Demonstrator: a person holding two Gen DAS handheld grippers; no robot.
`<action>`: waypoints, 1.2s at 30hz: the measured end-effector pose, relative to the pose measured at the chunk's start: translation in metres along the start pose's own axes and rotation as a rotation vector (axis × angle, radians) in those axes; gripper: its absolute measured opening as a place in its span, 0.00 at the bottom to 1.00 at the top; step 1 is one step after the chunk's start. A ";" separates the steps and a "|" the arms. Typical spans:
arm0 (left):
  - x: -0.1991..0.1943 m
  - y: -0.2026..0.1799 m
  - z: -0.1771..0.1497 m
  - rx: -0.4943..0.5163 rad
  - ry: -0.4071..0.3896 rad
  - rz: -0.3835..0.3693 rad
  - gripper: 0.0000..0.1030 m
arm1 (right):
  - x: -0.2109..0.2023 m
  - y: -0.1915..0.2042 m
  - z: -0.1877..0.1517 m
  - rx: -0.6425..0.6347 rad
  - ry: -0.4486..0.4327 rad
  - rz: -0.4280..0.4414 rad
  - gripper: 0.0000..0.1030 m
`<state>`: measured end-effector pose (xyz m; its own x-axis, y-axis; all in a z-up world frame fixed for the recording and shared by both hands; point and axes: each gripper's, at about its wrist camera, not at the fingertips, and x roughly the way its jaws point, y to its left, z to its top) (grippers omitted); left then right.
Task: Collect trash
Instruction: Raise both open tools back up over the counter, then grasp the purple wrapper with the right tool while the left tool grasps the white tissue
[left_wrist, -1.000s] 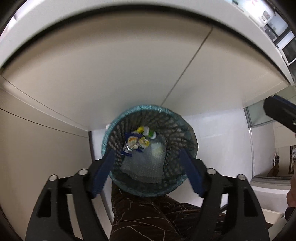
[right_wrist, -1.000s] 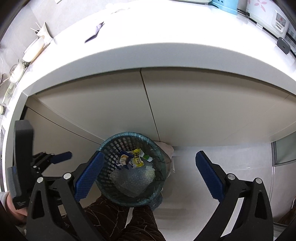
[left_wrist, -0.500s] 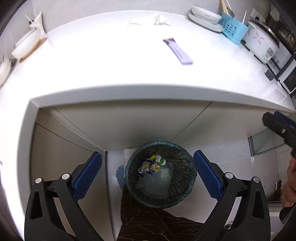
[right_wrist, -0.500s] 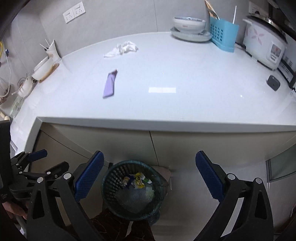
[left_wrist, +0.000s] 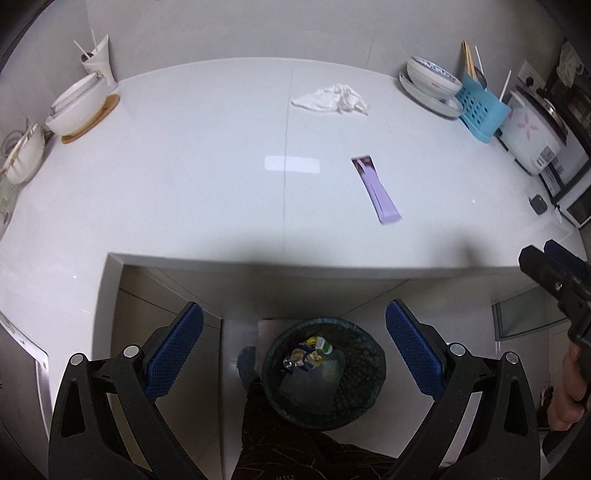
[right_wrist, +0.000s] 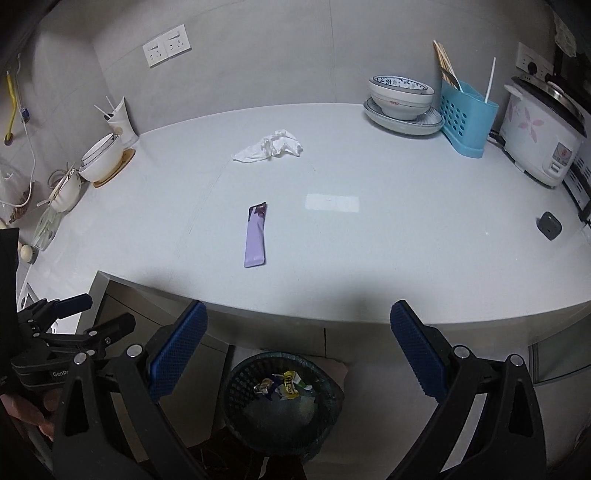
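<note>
White and glossy, the desk (right_wrist: 406, 251) ran below a grey wall, with bowls (right_wrist: 400, 96), a blue utensil caddy (right_wrist: 467, 118) and a rice cooker (right_wrist: 541, 136) at its far right, and more bowls (right_wrist: 101, 157) at its far left. Your trash lay in the open middle. A purple wrapper (right_wrist: 255, 234) rested flat near the front edge; its long axis ran from that edge toward the wall, printed end farthest from you. A crumpled white tissue (right_wrist: 271, 146) sat well beyond it, apart from everything. Below the desk edge, on the floor, a dark mesh bin (right_wrist: 280, 410) held colourful wrappers (right_wrist: 284, 384). Your left hand-held gripper (left_wrist: 294, 350) hung above the bin with its blue pads spread wide and nothing between them. Your right hand-held gripper (right_wrist: 299, 347) was likewise spread wide and empty. Broad bare desk surrounded both pieces, and the front edge stood unobstructed.
</note>
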<state>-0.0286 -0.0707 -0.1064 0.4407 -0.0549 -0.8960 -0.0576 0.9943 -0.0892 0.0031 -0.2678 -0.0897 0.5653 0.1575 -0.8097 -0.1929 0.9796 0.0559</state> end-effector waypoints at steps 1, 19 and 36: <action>-0.002 0.003 0.005 -0.002 -0.005 -0.001 0.94 | 0.002 0.003 0.005 -0.007 0.003 0.000 0.92; 0.033 0.060 0.079 -0.039 0.029 0.015 0.94 | 0.111 0.055 0.070 -0.055 0.162 -0.031 0.79; 0.095 0.070 0.141 0.035 0.099 -0.054 0.94 | 0.195 0.060 0.087 0.041 0.350 -0.086 0.31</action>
<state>0.1355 0.0061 -0.1361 0.3515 -0.1154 -0.9291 -0.0040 0.9922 -0.1247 0.1716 -0.1677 -0.1935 0.2677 0.0293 -0.9631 -0.1203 0.9927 -0.0032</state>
